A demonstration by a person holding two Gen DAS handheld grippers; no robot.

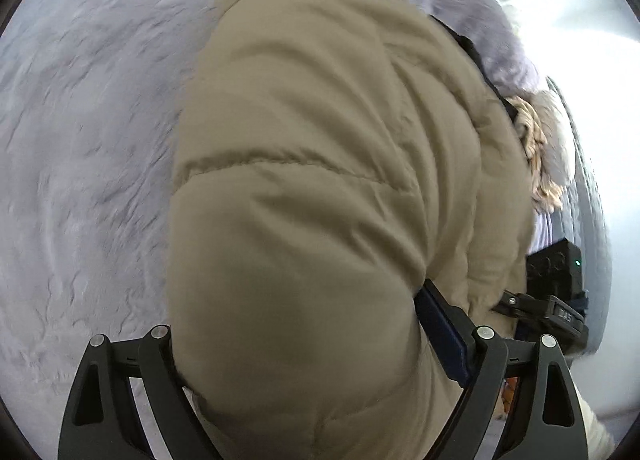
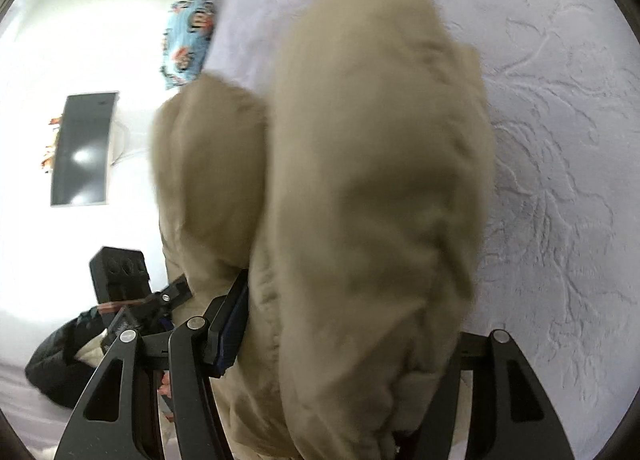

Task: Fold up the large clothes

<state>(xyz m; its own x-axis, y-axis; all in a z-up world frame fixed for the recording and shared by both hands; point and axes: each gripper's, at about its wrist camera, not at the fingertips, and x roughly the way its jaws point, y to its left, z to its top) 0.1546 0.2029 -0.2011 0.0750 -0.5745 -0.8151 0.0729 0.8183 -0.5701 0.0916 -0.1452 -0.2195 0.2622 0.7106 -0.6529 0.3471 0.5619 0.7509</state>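
A large beige padded jacket (image 1: 320, 163) with a fur-trimmed hood (image 1: 536, 147) hangs over a pale lilac bed sheet (image 1: 88, 147). My left gripper (image 1: 316, 324) is shut on a thick fold of the jacket; one blue-padded finger (image 1: 444, 328) shows at the right, the other is hidden by fabric. In the right wrist view the same jacket (image 2: 372, 187) fills the middle. My right gripper (image 2: 332, 324) is shut on it, with one finger (image 2: 230, 324) showing at the left. Each view shows the other gripper beside the jacket (image 1: 556, 284) (image 2: 124, 284).
The wrinkled lilac sheet (image 2: 560, 139) spreads under the jacket. A blue patterned pillow (image 2: 188, 43) lies at the bed's far edge. A dark screen (image 2: 82, 147) hangs on the white wall. A dark garment (image 2: 60, 372) lies low at the left.
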